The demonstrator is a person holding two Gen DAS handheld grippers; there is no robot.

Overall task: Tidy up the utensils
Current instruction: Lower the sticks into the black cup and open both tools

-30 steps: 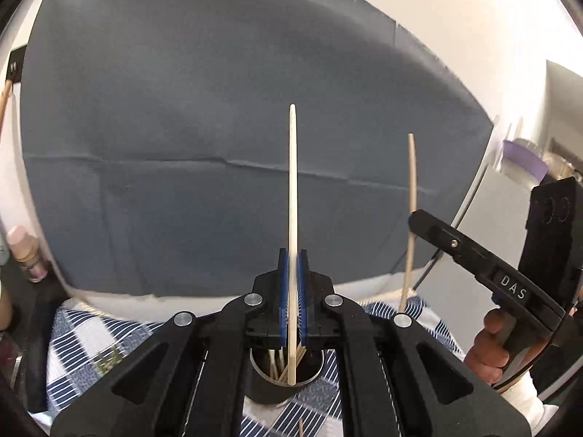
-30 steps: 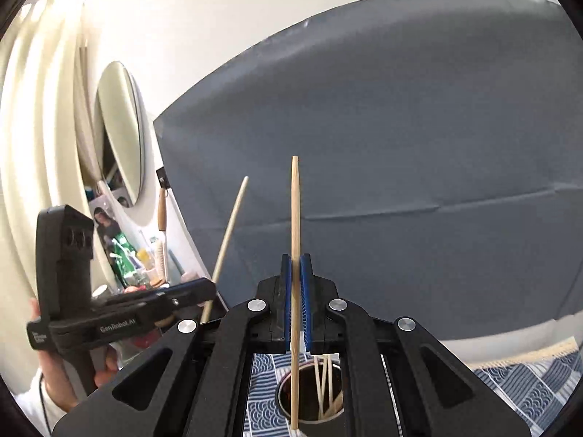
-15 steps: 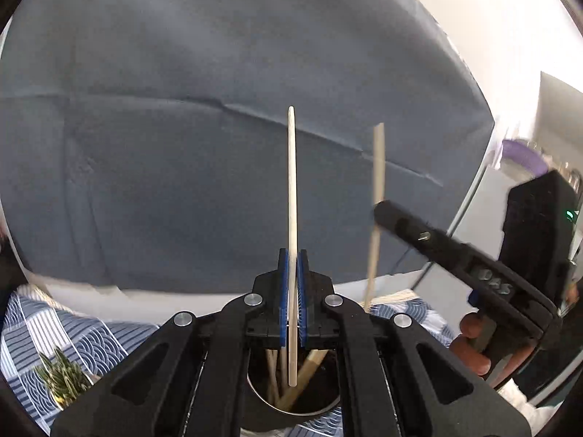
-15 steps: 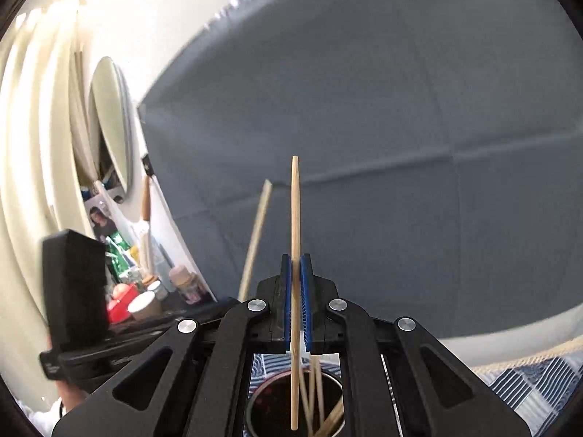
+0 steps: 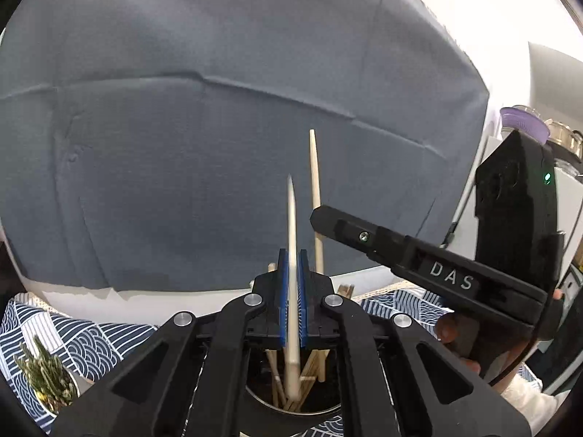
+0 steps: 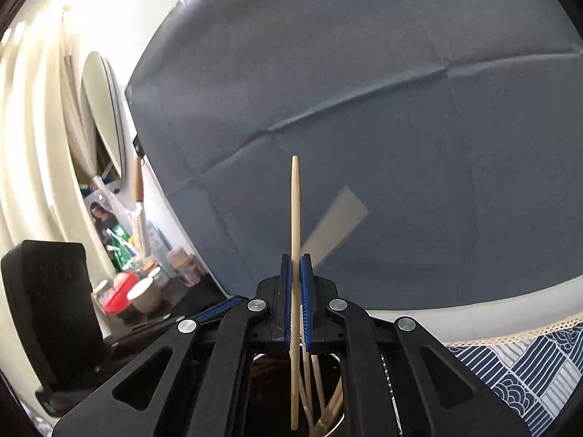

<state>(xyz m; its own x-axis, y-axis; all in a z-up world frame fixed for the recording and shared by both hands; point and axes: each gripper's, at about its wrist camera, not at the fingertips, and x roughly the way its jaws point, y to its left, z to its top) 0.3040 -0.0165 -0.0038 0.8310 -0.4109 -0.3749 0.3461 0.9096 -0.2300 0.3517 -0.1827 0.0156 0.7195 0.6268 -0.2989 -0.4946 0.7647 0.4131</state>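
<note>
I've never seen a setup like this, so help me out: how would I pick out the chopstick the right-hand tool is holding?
Find the big grey cloth hung as a backdrop, then the dark round cup of chopsticks below it. The chopstick you want stands upright between the blue pads of the right gripper, its lower end over the cup. The others lean loose inside the cup; this one rises well above the pads.

The left gripper [image 5: 292,291] is matt black plastic with ribbed blue pads [image 5: 283,291] and shiny round metal screw heads; the right gripper [image 6: 296,291] looks the same. Each chopstick [image 5: 292,240] is pale, smooth, unvarnished wood, like those standing in the holder [image 5: 291,406], whose rim gleams like metal. The backdrop [image 5: 218,145] is matt grey cloth with fold creases. The desk cloth [image 5: 83,331] is printed woven fabric, lace-edged in the right wrist view.
</note>
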